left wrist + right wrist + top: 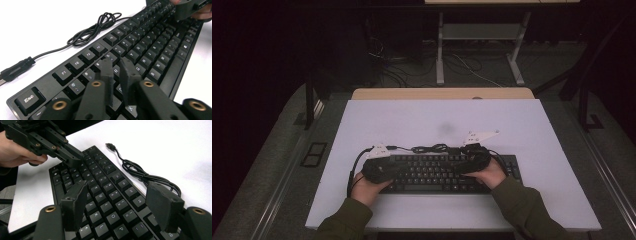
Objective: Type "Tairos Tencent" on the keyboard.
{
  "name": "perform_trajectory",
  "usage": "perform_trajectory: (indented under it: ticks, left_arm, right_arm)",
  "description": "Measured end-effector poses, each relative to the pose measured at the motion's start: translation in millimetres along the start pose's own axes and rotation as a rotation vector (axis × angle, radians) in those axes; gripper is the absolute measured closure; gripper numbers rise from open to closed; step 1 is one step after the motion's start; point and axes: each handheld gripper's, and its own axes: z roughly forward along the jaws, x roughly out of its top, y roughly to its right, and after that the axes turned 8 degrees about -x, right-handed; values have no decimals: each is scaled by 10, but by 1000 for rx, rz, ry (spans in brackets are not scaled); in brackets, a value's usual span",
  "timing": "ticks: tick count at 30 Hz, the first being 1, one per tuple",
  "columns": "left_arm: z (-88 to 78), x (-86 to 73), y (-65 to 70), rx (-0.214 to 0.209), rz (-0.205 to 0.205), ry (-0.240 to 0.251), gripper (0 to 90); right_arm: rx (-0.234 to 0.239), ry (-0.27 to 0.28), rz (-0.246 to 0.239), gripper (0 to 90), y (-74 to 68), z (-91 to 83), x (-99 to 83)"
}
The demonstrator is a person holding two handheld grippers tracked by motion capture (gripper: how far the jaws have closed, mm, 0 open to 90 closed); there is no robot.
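High view, black keyboard (pixel 439 172) lying near the front edge of the white table (pixel 432 120), left gripper (pixel 117 66) over its upper-left keys with jaws nearly together, holding nothing, right gripper (pixel 117 202) over the right half, jaws spread wide and empty, coiled cable (pixel 432 148) just behind.

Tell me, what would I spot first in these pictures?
A black keyboard lies at the near edge of the white table, with a hand at each end. The left tool hovers nearly shut over the letter keys; the right tool hangs open over the other end. A tangled cable lies just behind the keyboard.
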Motion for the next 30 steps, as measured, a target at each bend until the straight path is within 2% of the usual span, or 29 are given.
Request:
perform_trajectory:
  ticks: [6,10,13,15,19,27,30]
  left_arm:
    - [-30,-1,21,5,5,15,645]
    - [-26,-15,12,7,2,26,549]
    - [-15,-20,9,14,5,27,445]
    - [-7,-26,10,20,6,30,382]
    - [-4,-16,9,27,4,38,295]
    - [-10,-21,11,21,5,41,283]
    - [-11,-16,12,22,9,43,279]
  right_arm:
    - [17,-8,-12,374,-33,28,53]
    - [25,-8,-16,447,-63,78,82]
    - [28,-15,-21,516,-102,109,99]
    - [30,-18,-22,594,-123,116,101]
    - [31,-33,-39,701,-173,125,94]
    - [47,-57,-51,878,-235,163,62]
    - [54,-67,-64,892,-265,179,58]
